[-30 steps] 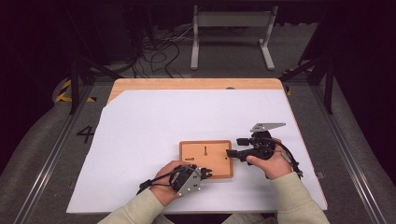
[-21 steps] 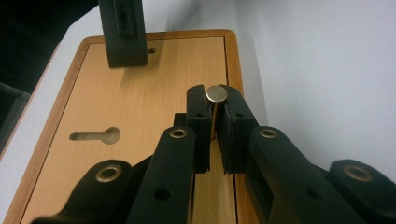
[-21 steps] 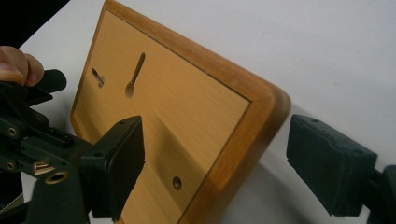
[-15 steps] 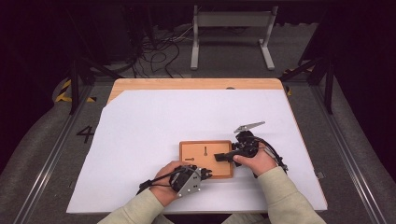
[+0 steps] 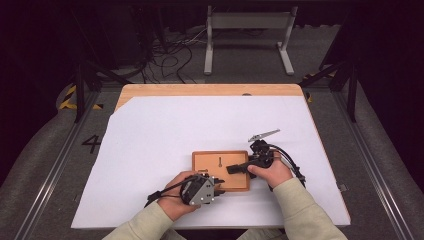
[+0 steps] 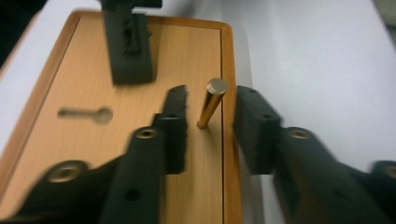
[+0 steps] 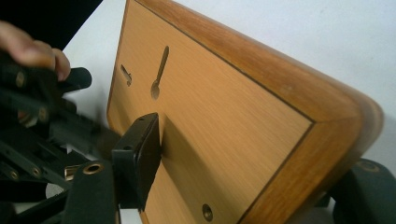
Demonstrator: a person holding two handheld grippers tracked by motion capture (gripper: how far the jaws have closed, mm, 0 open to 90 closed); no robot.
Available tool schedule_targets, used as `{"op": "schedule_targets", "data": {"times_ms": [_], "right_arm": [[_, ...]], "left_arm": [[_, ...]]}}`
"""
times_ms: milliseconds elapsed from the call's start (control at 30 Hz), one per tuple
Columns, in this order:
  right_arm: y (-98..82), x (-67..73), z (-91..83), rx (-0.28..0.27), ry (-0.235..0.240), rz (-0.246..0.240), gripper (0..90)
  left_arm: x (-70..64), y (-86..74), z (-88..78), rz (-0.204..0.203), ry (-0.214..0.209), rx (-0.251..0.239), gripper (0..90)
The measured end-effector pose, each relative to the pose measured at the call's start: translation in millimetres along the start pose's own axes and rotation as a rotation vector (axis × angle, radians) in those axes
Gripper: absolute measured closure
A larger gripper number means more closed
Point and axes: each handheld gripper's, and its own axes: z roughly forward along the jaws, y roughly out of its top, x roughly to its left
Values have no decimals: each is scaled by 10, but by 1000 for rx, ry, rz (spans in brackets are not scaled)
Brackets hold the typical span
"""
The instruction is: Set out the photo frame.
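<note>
Nearest the person, the left gripper is held with its jaws parted on either side of a brass pin that leans in a hole near the edge of the wooden board; neither jaw touches it, so a pinch seems to be prepared. Farther on, the board's right edge is clamped between the jaws of the right gripper, apparently to steady it. A keyhole-shaped slot is cut in the board, which lies on white paper over the table.

One camera looks down from high above the surface's near edge. Two ride close on each tool, both seeing the wooden board.
</note>
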Motion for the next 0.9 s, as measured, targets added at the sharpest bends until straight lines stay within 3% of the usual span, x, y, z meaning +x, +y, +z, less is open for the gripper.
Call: {"op": "schedule_targets", "data": {"times_ms": [67, 167, 200, 267, 333, 467, 633, 667, 700, 733, 833, 900], "right_arm": [[2, 21, -21, -1, -2, -19, 374], [-7, 66, -57, -4, -7, -59, 391], [-13, 76, -65, -9, -9, -73, 396], [-29, 125, -101, -14, -16, -122, 414], [-39, 174, -130, -17, -28, -170, 427], [-83, 296, -184, -24, -59, -283, 443], [-157, 440, -250, -23, -99, -425, 475], [-157, 440, -250, -23, -99, -425, 475], [-198, 505, -277, -22, -118, -486, 495], [-218, 532, -289, -22, -125, -513, 504], [-244, 579, -314, -15, -130, -550, 531], [-278, 641, -348, 1, -143, -615, 554]], "left_arm": [[38, -42, -95, -51, 2, -10, 555], [112, -110, -305, -149, 13, -95, 528], [142, -150, -423, -212, 16, -140, 522], [183, -219, -561, -273, 38, -178, 512], [214, -311, -661, -322, 63, -191, 502], [301, -541, -804, -414, 134, -168, 503], [350, -724, -845, -490, 216, -147, 461], [350, -724, -845, -490, 216, -147, 459], [359, -760, -844, -505, 234, -140, 459], [360, -801, -845, -529, 265, -144, 459], [368, -842, -862, -546, 296, -148, 459], [370, -877, -886, -561, 317, -159, 458]]}}
